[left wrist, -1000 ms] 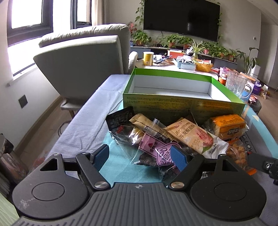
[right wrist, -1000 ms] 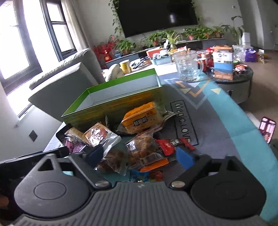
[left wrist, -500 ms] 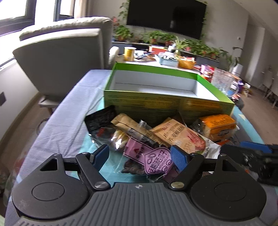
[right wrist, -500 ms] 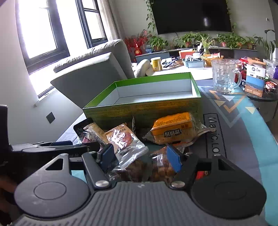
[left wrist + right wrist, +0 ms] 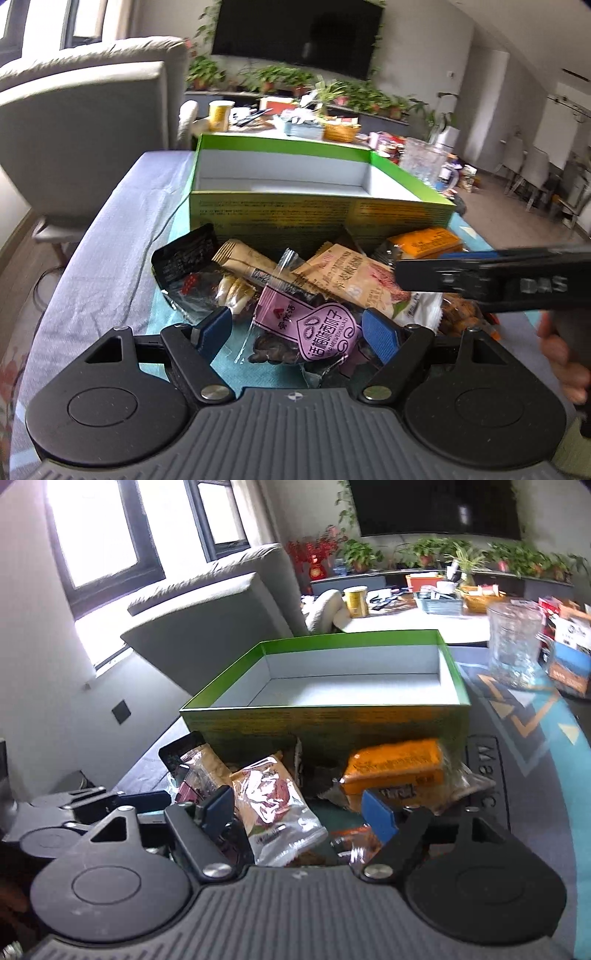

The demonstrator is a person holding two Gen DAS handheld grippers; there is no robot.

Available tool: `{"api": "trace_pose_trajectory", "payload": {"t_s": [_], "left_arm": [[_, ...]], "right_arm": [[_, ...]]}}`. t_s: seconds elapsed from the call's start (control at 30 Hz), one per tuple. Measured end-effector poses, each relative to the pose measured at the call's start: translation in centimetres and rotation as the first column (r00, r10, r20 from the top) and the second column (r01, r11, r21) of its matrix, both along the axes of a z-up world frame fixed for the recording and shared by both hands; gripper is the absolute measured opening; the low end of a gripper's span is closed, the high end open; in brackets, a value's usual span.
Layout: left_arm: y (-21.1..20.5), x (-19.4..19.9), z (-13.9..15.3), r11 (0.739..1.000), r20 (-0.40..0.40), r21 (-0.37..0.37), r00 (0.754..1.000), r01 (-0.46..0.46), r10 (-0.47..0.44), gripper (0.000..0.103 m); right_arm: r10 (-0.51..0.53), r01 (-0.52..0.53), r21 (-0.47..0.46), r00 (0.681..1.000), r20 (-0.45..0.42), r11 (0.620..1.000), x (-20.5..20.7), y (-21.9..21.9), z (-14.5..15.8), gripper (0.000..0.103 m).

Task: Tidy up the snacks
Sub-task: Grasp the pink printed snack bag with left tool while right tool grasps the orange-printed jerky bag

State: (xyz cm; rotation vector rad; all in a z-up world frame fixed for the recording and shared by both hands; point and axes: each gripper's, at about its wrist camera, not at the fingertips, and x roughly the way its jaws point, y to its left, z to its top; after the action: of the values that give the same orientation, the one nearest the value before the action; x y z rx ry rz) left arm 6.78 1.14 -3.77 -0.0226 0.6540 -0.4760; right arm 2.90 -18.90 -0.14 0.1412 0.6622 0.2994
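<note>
Left wrist view. The left gripper (image 5: pixel 297 330) hangs low over the near end of the snack pile, jaws apart, nothing clamped. A pink packet (image 5: pixel 314 328) lies between the blue pads (image 5: pixel 214 326), but the pads do not press it. Behind it lie a tan packet (image 5: pixel 351 280), a brown stick pack (image 5: pixel 247 264), a black packet (image 5: pixel 186 254) and an orange pack (image 5: pixel 428 242). All rest loose on the table (image 5: pixel 103 251), heaped against the near wall of the green box (image 5: pixel 317 214). The box is open and shows a bare white interior. The right gripper (image 5: pixel 491 275) crosses in from the right, above the pile; a hand (image 5: pixel 565 354) shows below it.

Right wrist view. The right gripper (image 5: pixel 299 810) sits over the pile's right part, jaws apart, gripping nothing. The tan packet (image 5: pixel 277 812), glossy and crinkled, lies between its pads untouched. The orange pack (image 5: pixel 395 771) lies just beyond, close against the box (image 5: pixel 332 723). The box interior is again empty.

Assessment. No snack is in the box; the task appears barely begun, with the whole pile left to move. The packets are thin, slippery film bags, overlapping; in my judgement a pinch may lift a neighbour along.
</note>
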Motion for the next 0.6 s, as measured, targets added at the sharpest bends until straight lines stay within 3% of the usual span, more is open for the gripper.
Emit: {"api": "trace_pose_trajectory", "payload": {"t_s": [0.13, 0.23, 0.47, 0.6], "left_arm": [[-1.1, 0.0, -0.8, 0.993, 0.003, 0.076, 0.996, 0.089, -0.090, 0.076], [-2.3, 0.2, -1.9, 0.984, 0.013, 0.150, 0.995, 0.094, -0.097, 0.078], [-2.2, 2.1, -2.3, 0.993, -0.041, 0.072, 0.995, 0.093, -0.090, 0.072], [-1.4, 1.9, -2.1, 0.994, -0.042, 0.043, 0.994, 0.103, -0.101, 0.052]], "right_arm": [[0.039, -0.040, -0.033, 0.999, -0.026, 0.999, 1.1, 0.7, -0.4, 0.044], [0.055, -0.058, -0.059, 0.997, -0.051, 0.997, 1.7, 1.1, -0.8, 0.044], [0.068, -0.074, -0.089, 0.995, -0.074, 0.993, 1.9, 1.4, -1.2, 0.044], [0.072, -0.079, -0.099, 0.995, -0.072, 0.992, 1.9, 1.6, -1.2, 0.044]]}}
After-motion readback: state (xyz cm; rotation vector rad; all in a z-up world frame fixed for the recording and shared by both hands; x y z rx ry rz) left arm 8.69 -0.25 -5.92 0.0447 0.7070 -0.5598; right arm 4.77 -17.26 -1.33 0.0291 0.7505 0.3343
